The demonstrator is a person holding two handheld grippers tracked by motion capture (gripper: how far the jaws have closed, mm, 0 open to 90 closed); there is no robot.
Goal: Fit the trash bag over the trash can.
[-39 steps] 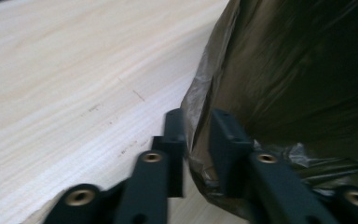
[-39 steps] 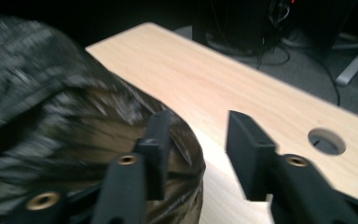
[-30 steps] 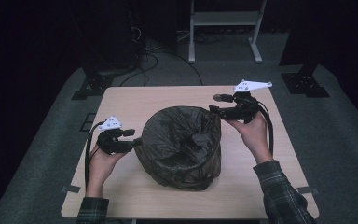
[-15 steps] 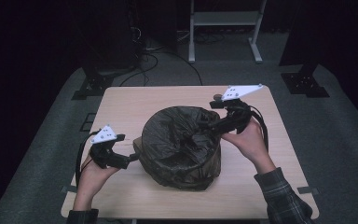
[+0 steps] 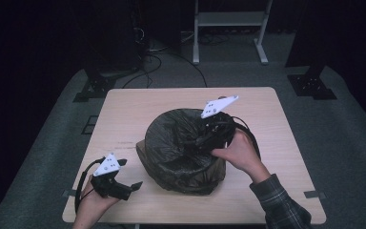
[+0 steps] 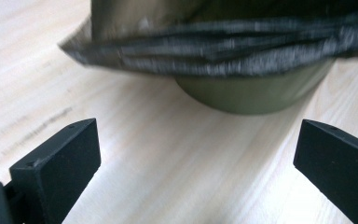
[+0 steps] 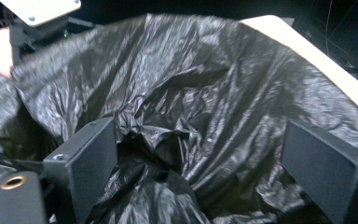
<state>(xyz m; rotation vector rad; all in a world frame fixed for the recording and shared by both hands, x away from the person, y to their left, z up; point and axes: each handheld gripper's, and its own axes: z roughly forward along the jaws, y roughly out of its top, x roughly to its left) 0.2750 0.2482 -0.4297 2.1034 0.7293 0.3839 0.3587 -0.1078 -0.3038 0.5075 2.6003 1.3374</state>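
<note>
Clearly the black bin bag (image 5: 181,148), draped over a round bin (image 6: 256,91) mid-table, is thin, limp and slippery; pinch a gathered fold. It lies right under the right gripper (image 5: 205,138) and ahead of the left gripper (image 5: 136,185); both jaws, just opened wide, hold nothing.

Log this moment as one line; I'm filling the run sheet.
left gripper: open, on table, off bin | right gripper: open, over black bin bag | bag lines round bin
</note>
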